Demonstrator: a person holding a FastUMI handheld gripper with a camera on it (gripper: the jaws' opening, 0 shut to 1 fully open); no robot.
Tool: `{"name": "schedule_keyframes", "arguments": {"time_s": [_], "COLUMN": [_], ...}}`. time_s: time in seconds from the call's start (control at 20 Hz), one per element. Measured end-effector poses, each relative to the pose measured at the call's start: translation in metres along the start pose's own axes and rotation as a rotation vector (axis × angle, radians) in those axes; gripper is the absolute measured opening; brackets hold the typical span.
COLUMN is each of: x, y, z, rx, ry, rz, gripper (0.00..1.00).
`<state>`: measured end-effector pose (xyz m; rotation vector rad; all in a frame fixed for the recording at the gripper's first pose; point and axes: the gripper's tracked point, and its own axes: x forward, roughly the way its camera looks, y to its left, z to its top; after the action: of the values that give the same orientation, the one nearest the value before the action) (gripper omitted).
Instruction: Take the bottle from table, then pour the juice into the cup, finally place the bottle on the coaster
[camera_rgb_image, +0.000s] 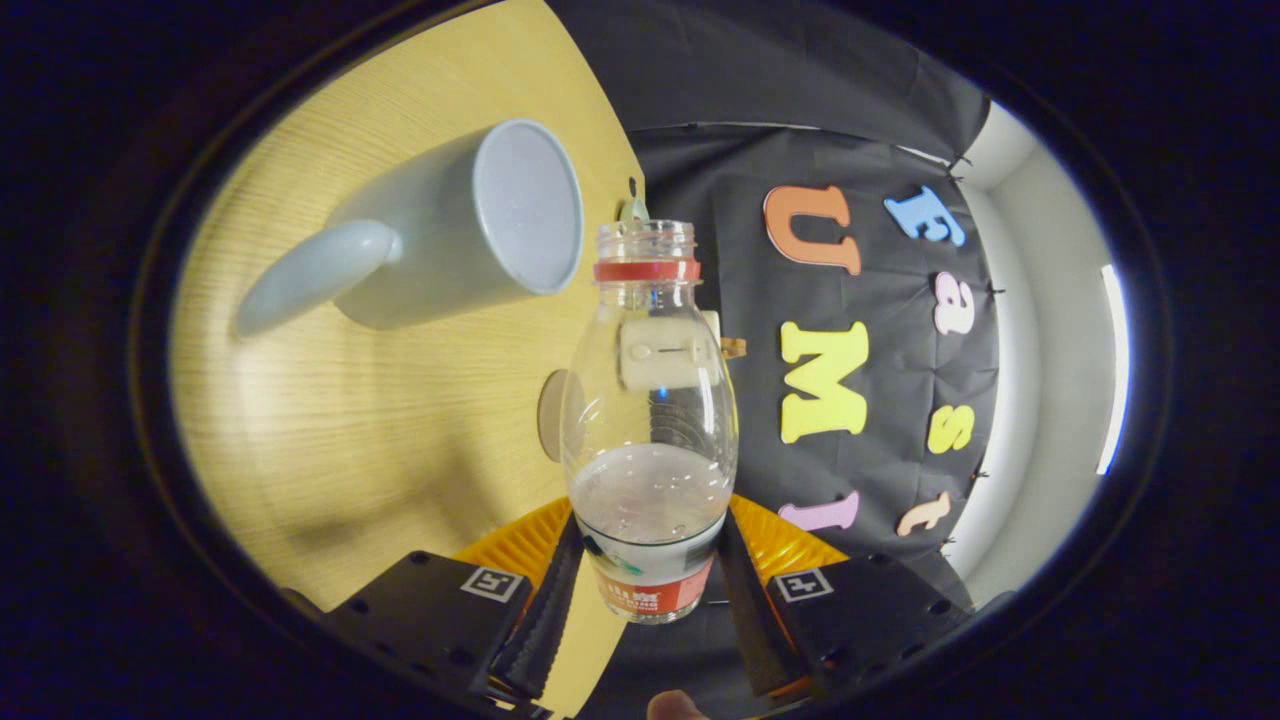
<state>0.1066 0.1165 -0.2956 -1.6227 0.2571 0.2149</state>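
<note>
My gripper (648, 600) is shut on the clear plastic bottle (650, 400), with a finger pressing each side of its labelled lower part. The bottle has no cap, a red ring sits under its open mouth, and clear liquid fills about its lower third. The whole view is rolled, so the wooden table (380, 430) stands like a wall beside the bottle. A white mug (470, 230) with a handle stands on that table, its open rim just beside the bottle's mouth and apart from it. A round flat coaster (550, 415) lies on the table, half hidden behind the bottle.
The table's edge runs just behind the bottle, with the black cloth wall beyond it. A small cream box (660, 352) shows through the bottle's neck near that edge. A person's fingertip (675, 705) peeks in below the fingers.
</note>
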Motion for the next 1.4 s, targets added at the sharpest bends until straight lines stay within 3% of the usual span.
{"name": "schedule_keyframes", "arguments": {"time_s": [1.4], "x": [-0.012], "y": [-0.030], "z": [0.014], "rx": [-0.209], "ry": [0.032], "rz": [-0.023], "gripper": [0.76]}}
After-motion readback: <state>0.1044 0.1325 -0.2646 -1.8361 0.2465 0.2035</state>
